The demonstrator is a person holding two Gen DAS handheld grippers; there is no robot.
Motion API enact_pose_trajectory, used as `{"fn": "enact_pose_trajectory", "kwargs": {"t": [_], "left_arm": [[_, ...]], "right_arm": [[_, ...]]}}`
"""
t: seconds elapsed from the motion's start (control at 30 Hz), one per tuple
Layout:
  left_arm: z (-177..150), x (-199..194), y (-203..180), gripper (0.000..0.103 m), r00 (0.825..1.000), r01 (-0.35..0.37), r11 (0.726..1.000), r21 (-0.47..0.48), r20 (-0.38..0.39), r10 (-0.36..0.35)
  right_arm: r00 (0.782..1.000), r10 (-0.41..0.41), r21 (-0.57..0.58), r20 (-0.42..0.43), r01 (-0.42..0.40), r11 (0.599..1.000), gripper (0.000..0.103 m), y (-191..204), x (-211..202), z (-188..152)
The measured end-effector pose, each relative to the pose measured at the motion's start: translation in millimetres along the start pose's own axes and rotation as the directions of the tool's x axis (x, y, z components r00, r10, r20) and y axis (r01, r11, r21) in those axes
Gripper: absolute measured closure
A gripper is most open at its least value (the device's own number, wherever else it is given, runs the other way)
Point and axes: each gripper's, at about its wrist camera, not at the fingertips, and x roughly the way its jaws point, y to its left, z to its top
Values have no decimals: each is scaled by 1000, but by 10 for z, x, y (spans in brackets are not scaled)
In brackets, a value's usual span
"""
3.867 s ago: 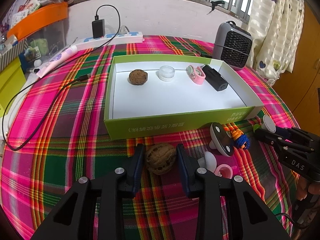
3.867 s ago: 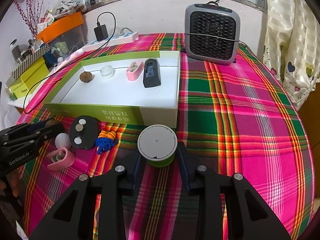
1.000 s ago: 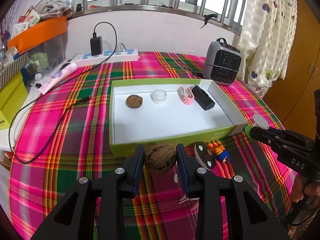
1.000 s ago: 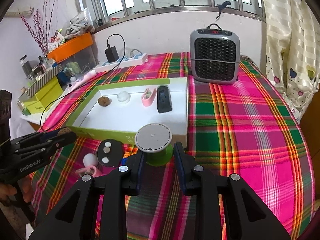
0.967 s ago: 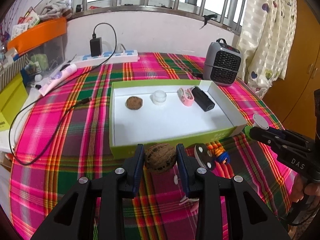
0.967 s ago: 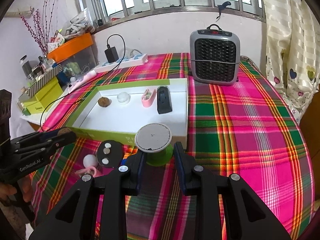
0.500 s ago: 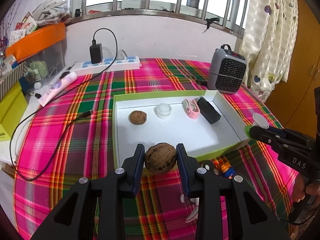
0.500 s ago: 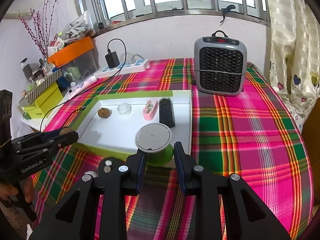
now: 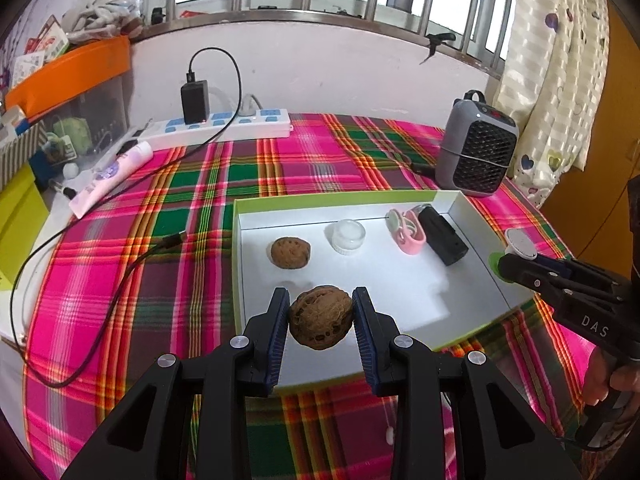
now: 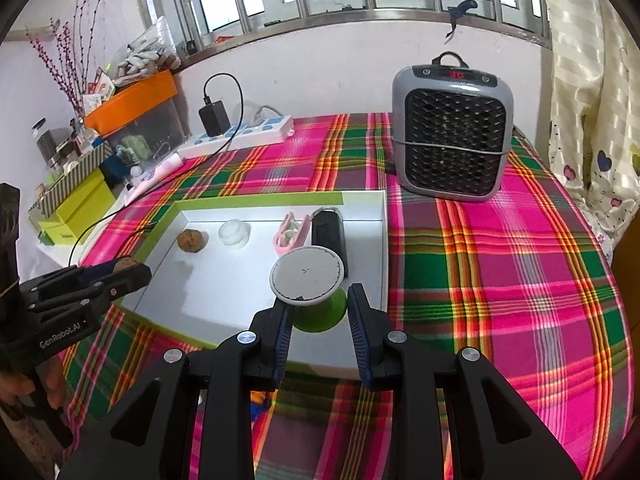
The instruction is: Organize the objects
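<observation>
A table (image 9: 320, 152) under a pink-and-green plaid cloth stands below a barred window, with a power strip (image 9: 224, 126) at twelve o'clock and a small grey heater (image 9: 476, 156) at two o'clock. In the left wrist view, the left claw (image 9: 320, 316) is clamped narrowly on a walnut (image 9: 321, 317), held over the near-left part of a shallow white box with green walls (image 9: 236, 264). The walnut looks hard, light and bumpy, so a grip across its widest middle should hold without crushing, though it could roll once set down. The box holds a second walnut (image 9: 291, 253), a clear little jar (image 9: 349, 236), a pink clip-like item (image 9: 408, 232) and a black block (image 9: 442, 234) in a row along its far side. In the right wrist view, the right claw (image 10: 318, 312) pinches the neck of a green stand with a round white top (image 10: 307, 275), over the box's near-right corner (image 10: 383, 240). It looks rigid, light and top-heavy; the neck seems the surest hold. The near half of the box floor lies free.
</observation>
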Motion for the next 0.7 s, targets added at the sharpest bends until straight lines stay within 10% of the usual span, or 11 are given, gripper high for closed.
{"fn": "enact_pose_trajectory", "kwargs": {"t": [0.7], "left_arm": [[102, 330, 68, 73, 999, -16, 1000, -4, -33, 16]], "right_arm": [[999, 11, 2, -34, -11, 1000, 74, -75, 243, 27]]}}
